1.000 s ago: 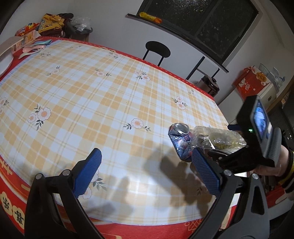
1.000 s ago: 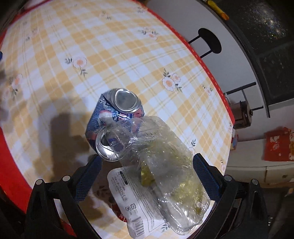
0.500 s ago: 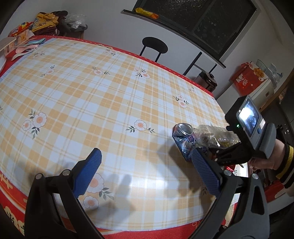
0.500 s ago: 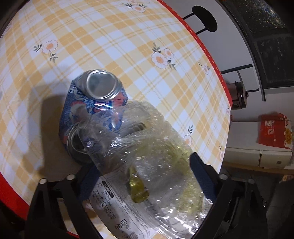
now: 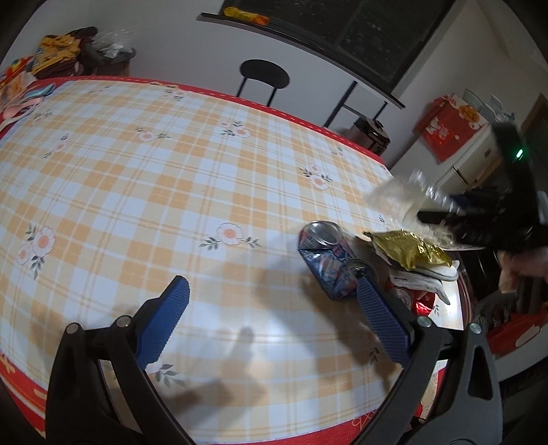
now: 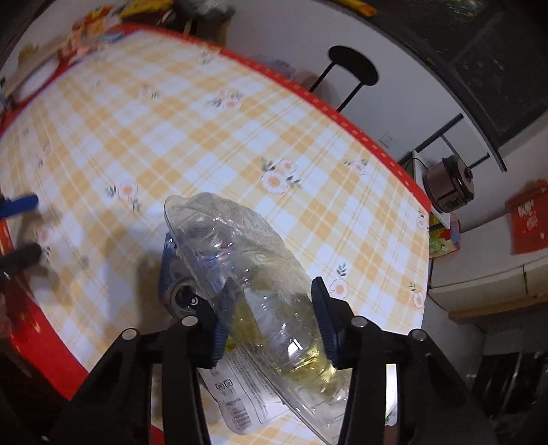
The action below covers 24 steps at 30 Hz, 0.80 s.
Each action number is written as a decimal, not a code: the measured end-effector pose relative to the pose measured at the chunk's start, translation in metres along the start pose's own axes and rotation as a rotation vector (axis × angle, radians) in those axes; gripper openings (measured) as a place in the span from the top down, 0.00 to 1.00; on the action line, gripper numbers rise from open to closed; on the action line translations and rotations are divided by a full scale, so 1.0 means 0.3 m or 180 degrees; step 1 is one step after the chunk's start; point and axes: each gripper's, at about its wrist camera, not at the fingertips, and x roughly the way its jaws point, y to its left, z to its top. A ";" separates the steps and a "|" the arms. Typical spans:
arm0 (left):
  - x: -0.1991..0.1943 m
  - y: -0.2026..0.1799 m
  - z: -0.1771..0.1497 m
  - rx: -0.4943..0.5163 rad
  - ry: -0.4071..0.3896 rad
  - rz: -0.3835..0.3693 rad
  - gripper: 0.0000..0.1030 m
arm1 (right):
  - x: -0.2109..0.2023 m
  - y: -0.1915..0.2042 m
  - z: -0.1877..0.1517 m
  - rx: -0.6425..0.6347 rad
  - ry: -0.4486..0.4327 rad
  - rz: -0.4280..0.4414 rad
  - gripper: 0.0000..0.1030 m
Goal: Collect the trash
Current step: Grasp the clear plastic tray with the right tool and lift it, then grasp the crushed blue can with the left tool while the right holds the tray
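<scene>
White walls (image 5: 178, 48) rise behind the bench (image 5: 164, 178), which wears an orange-checked, red-edged cloth. A round black stool (image 5: 264, 73) stands under a dark window (image 5: 394, 30), and a red box (image 5: 450, 126) sits on a white cabinet (image 5: 474, 164) beside it.

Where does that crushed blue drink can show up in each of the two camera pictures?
Left wrist view: the crushed blue can lies right of centre on the checked tablecloth, just beyond the left claw's right finger.
Right wrist view: the can peeks out lower left of centre, mostly hidden behind the clear plastic container in the right claw.
Shared landmark: the black round stool.
</scene>
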 end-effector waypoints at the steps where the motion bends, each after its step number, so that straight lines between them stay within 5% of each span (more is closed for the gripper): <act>1: 0.006 -0.010 0.001 0.0030 0.0008 -0.0012 0.06 | -0.017 -0.021 -0.005 0.0075 -0.0054 0.0002 0.63; 11: 0.119 -0.143 -0.004 0.0409 0.0215 -0.0201 0.08 | -0.129 -0.265 -0.141 0.0928 -0.0488 -0.0141 0.81; 24: 0.350 -0.223 0.008 0.0109 0.0676 -0.0337 0.57 | -0.216 -0.460 -0.461 0.2008 -0.0895 -0.0156 0.81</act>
